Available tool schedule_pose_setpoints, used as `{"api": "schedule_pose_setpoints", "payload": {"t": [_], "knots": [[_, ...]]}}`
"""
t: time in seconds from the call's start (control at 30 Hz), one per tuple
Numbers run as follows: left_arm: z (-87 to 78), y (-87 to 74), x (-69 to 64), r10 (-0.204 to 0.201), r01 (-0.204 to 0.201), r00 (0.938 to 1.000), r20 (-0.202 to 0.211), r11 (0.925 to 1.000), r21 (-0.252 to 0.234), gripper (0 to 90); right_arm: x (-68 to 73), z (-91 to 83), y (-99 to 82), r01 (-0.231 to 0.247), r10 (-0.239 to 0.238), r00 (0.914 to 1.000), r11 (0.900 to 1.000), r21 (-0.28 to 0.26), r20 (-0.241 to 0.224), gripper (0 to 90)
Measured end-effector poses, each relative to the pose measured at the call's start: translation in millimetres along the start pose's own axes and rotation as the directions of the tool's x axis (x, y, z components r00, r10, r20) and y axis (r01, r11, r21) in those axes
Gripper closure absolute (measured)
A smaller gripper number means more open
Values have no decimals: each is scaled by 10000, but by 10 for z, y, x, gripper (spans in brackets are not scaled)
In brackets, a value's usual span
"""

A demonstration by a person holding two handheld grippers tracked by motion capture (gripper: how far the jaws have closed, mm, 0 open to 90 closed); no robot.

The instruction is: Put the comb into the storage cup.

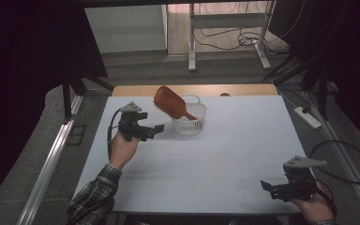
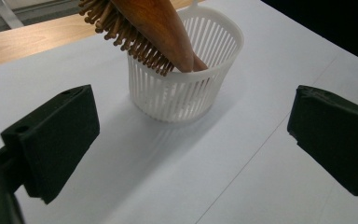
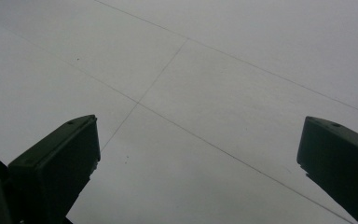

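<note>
Wooden hairbrush point(image 1: 170, 102) propped handle-down in a white slatted basket point(image 1: 190, 124), both grippers released

In the high view the basket stands just above the frame's centre on the white table point(image 1: 225, 154), the brush head leaning up and left over its rim. The left gripper point(image 1: 158, 128), left of centre, points at the basket, jaws spread and empty. The right gripper point(image 1: 266, 185) sits at lower right, well apart, jaws likewise wide over bare table
</note>
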State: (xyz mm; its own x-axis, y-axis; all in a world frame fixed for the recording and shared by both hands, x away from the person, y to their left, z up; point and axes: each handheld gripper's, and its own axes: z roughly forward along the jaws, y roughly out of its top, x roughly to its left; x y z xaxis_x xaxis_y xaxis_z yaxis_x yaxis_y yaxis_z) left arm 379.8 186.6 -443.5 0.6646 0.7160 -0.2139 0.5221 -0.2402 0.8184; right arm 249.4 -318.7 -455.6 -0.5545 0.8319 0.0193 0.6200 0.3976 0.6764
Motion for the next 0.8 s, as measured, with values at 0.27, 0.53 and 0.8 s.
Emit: {"api": "schedule_pose_setpoints", "payload": {"t": [0.27,0.53,0.8], "knots": [[-35,-50,-17,-116,115,9999,71,9999,63,19,2,-2,-1,19,-19,10000,10000,-21,-21,0],[-88,-100,-23,-92,92,9999,-88,10000,15,7,3,-5,-2,15,-15,10000,10000,-59,-14,0],[-123,-138,-61,-74,78,9996,-274,9999,120,0,5,-3,-1,57,-57,10000,10000,-35,-42,0]]}}
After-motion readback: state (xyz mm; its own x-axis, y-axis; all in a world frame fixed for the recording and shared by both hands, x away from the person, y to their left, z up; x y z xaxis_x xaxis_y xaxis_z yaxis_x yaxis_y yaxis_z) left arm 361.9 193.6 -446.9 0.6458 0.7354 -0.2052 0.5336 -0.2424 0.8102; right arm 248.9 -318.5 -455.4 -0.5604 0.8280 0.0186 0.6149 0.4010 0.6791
